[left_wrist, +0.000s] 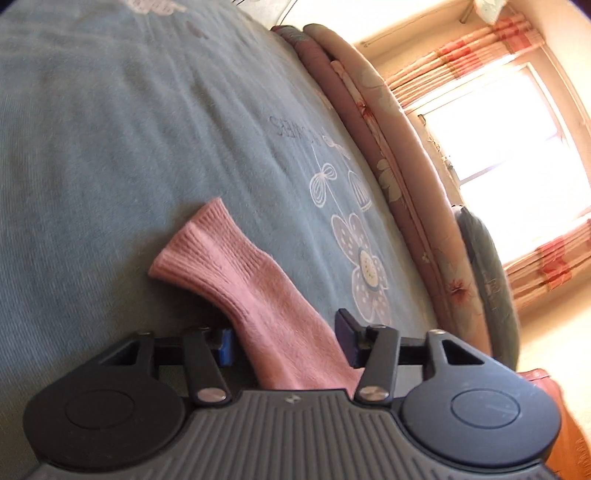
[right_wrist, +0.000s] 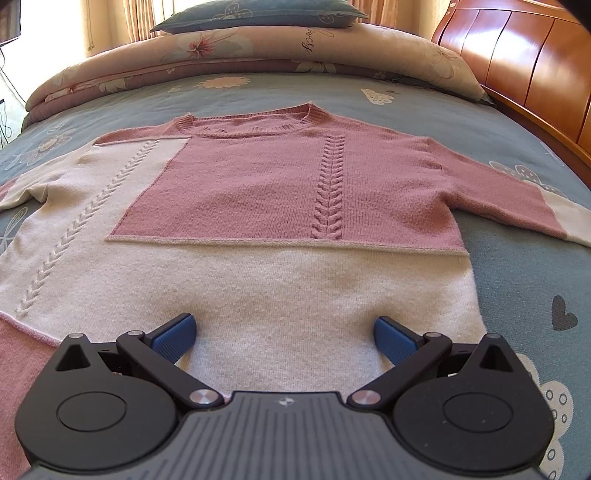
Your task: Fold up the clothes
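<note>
Pink-and-cream knit, the sweater (right_wrist: 280,206) lies flat and face up on the grey-blue floral bedspread (right_wrist: 517,258), neckline toward the rolled quilt (right_wrist: 236,51) and pillow (right_wrist: 258,16). The right gripper (right_wrist: 284,338) hovers over the cream hem, its 2 blue pads spread wide, gripping nothing. In the tilted left view, the left gripper (left_wrist: 284,341) is clamped on the pink sleeve (left_wrist: 236,273), whose ribbed cuff rests on the bedspread (left_wrist: 110,147).
</note>
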